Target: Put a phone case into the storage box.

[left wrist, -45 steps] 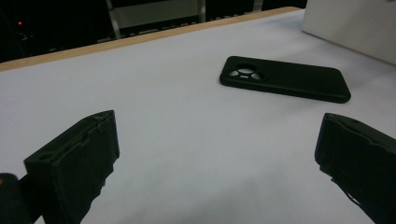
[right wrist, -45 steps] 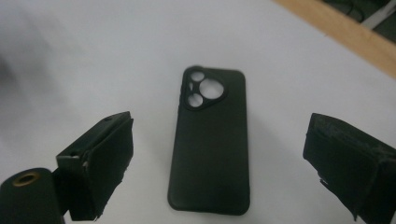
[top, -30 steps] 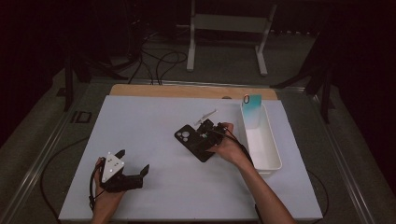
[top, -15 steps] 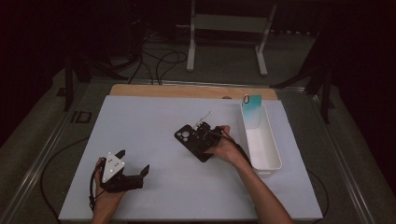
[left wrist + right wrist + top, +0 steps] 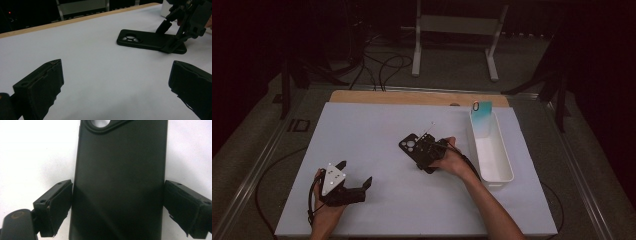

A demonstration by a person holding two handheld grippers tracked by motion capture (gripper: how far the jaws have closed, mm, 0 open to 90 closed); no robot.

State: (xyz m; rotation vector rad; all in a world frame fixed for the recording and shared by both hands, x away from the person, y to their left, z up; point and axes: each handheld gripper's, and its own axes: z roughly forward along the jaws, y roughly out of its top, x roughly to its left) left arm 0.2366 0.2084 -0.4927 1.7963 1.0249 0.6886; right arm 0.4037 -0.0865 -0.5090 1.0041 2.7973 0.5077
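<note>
A black phone case [image 5: 412,146] lies flat, back up, on the white table, its camera cut-out pointing away to the left. My right gripper [image 5: 432,151] is at the case's near end. In the right gripper view its two jaws press the long edges of the case [image 5: 120,182], so the right gripper [image 5: 118,205] is shut on it. The left gripper view shows that gripper [image 5: 168,37] standing on the case [image 5: 147,41]. My left gripper [image 5: 357,173] rests at the front left, open, with bare table between the jaws of the left gripper [image 5: 116,82].
A long white bin [image 5: 507,165] stands just right of the case, with a teal card [image 5: 482,117] leaning at its far end. A wooden strip [image 5: 412,97] runs along the table's back edge. Stands and cables lie on the floor behind.
The right hand has shifted slightly down over the case's near end. The case and the left gripper have stayed where they were.
</note>
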